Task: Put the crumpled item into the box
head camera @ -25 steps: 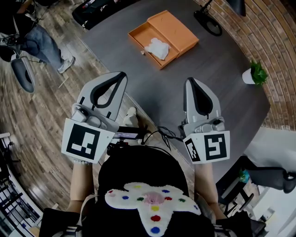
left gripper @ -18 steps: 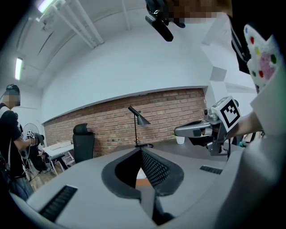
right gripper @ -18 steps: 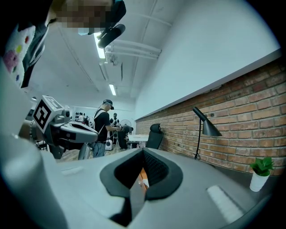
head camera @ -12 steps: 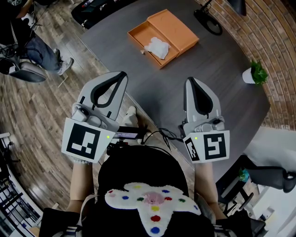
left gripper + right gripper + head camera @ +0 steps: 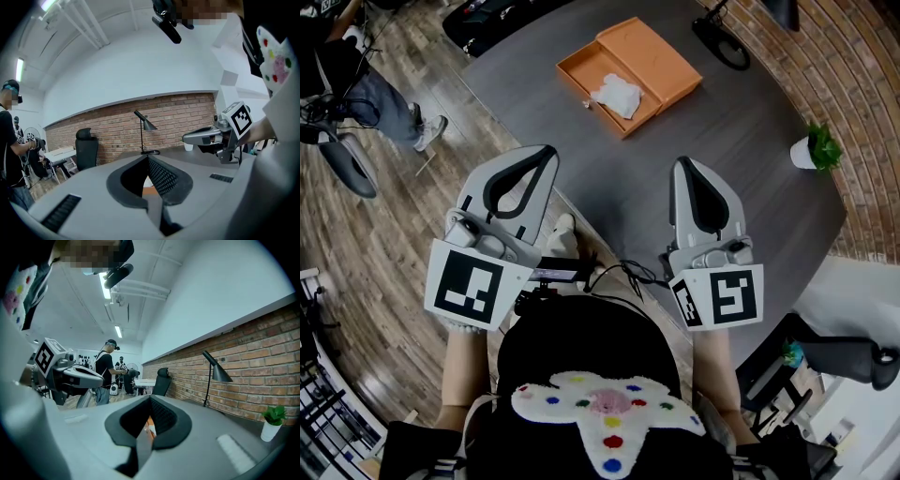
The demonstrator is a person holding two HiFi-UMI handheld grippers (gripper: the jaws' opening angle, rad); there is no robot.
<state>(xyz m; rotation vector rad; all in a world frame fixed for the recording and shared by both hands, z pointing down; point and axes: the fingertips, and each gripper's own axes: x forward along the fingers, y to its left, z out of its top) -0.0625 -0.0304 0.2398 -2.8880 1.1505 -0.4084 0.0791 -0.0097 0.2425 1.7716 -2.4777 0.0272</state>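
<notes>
An open orange box [image 5: 630, 73] lies at the far side of the dark round table [image 5: 741, 159]. A white crumpled item [image 5: 617, 95] rests inside its tray half. My left gripper [image 5: 547, 151] is held near the table's front edge, jaws closed tip to tip, nothing between them. My right gripper [image 5: 684, 165] hovers beside it over the table, also shut and empty. Both are well short of the box. In the right gripper view the left gripper [image 5: 70, 373] shows at the left; in the left gripper view the right gripper [image 5: 206, 137] shows at the right.
A small potted plant [image 5: 814, 150] stands at the table's right edge. A black lamp base [image 5: 722, 42] sits at the far right, with its lamp [image 5: 143, 124] against a brick wall. A person [image 5: 366, 84] stands on the wood floor at the left.
The grippers have stayed in place. The person on the floor at the left has shifted about. The view has moved very slightly.
</notes>
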